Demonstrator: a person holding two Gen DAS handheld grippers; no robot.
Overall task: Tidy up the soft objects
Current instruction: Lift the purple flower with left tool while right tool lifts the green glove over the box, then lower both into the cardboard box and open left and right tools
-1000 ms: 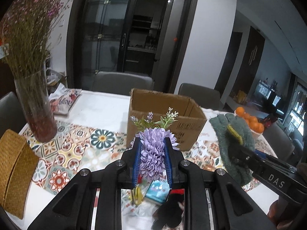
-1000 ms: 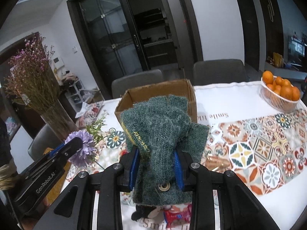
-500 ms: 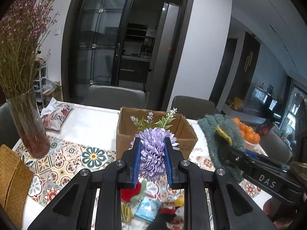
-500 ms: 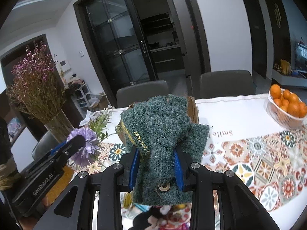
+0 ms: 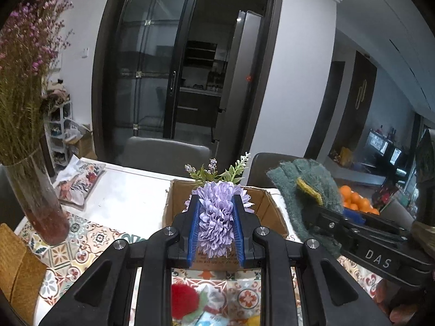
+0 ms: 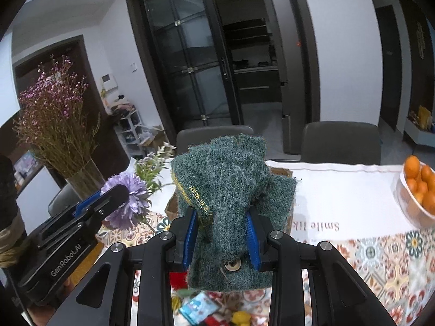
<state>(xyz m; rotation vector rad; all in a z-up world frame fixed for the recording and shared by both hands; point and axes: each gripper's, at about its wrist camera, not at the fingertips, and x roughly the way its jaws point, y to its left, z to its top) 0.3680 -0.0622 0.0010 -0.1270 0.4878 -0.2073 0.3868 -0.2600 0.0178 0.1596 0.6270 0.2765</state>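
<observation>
My left gripper is shut on a purple artificial flower with green sprigs, held up in front of the open cardboard box. My right gripper is shut on a green knitted glove with a yellow label, held above the table; it hides most of the box. The left gripper with the flower shows at left in the right wrist view. The right gripper's glove shows at right in the left wrist view. A red pompom and small items lie below on the table.
A glass vase of dried purple flowers stands at left, a woven basket nearer. A bowl of oranges sits at right. A patterned pouch lies far left. Grey chairs stand behind the table.
Both grippers have risen and tilted up with their loads. The box and the small items have dropped lower in both views, and the door fills more of each.
</observation>
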